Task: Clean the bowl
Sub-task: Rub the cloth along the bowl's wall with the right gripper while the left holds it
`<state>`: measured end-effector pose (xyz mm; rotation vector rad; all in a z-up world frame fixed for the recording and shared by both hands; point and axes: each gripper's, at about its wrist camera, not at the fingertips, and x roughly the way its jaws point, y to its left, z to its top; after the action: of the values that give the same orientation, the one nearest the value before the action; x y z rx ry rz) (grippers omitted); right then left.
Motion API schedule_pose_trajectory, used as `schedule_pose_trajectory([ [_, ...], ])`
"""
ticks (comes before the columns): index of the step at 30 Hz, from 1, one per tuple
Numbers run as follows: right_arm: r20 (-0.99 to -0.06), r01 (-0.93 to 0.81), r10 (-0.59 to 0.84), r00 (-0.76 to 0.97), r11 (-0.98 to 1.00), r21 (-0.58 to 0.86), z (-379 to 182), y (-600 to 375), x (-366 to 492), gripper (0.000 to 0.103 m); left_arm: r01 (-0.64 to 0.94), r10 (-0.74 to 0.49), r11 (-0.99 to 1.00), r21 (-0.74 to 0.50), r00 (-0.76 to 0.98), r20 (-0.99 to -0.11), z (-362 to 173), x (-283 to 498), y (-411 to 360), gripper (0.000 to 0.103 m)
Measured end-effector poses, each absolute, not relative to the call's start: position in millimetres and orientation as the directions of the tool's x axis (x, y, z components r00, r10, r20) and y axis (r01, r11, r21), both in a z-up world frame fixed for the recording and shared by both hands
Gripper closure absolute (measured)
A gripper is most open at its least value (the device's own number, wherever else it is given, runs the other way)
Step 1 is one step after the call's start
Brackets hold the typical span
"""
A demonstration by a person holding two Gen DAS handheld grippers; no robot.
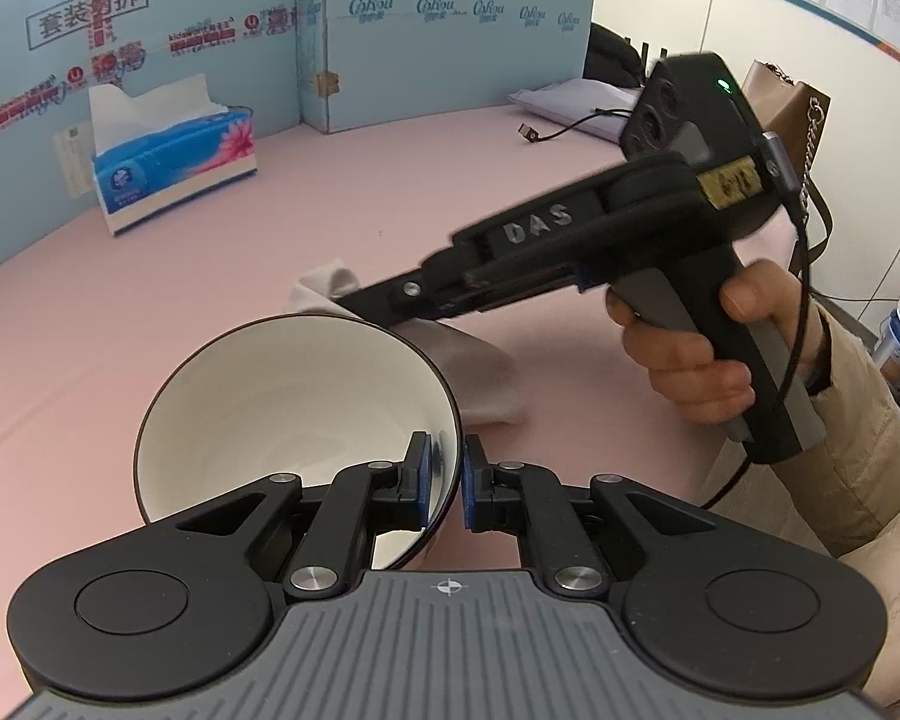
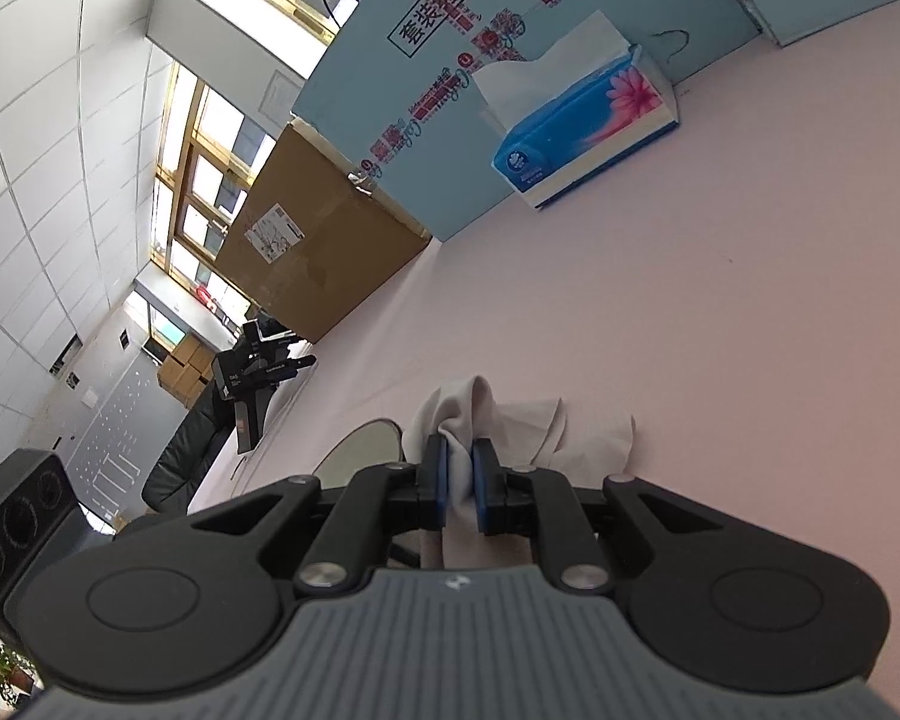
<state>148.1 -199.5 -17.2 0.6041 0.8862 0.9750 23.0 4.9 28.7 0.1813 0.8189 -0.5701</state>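
1. The round ceramic bowl, white inside with a dark brown outer wall and rim, is tipped on its side above the pale pink table surface, its opening facing up and toward the left wrist camera.
2. The left gripper is clamped on the bowl's rim at the right side: one blue-padded finger sits inside the bowl, the other outside, with the thin wall pinched between them.
3. Just behind and to the right of the bowl lies a crumpled white cloth, partly draped on the table.
4. The right gripper has its jaws closed on a bunched fold of that cloth, which rises between the blue pads; the rest trails over the table ahead of them.
5. In the left wrist view the right gripper's black body reaches in from the right, its tip at the bowl's far rim, and a person's hand in a beige sleeve grasps its handle.
6. Farther back, a blue tissue box with a pink flower print stands near the light blue printed cardboard wall, a white tissue sticking up from it.
7. A black cable lies on the table's far right.
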Motion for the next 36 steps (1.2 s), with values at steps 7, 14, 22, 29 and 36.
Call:
schedule_pose_trajectory([
  [7,-0.365,-0.447,0.901,0.236,0.434,0.782,-16.9,-183.1,162.0,0.089,0.542,-0.406,0.838,-0.063,0.542,-0.736,27.8,23.0,5.3,0.088],
  [14,-0.352,-0.438,0.904,0.243,0.426,0.791,-19.7,-194.9,157.6,0.089,0.536,-0.404,0.842,-0.064,0.547,-0.733,28.6,22.8,5.0,0.087],
  [22,-0.346,-0.437,0.901,0.260,0.429,0.790,-21.9,-215.6,136.9,0.089,0.517,-0.395,0.854,-0.059,0.569,-0.721,30.8,27.9,3.1,0.082],
  [29,-0.329,-0.452,0.908,0.258,0.414,0.790,-22.8,-227.4,121.4,0.089,0.506,-0.377,0.862,-0.039,0.587,-0.717,31.0,32.7,-1.3,0.076],
  [36,-0.322,-0.433,0.885,0.335,0.449,0.782,-17.2,-244.8,119.4,0.089,0.492,-0.373,0.870,-0.039,0.605,-0.703,31.2,45.7,-7.0,0.072],
])
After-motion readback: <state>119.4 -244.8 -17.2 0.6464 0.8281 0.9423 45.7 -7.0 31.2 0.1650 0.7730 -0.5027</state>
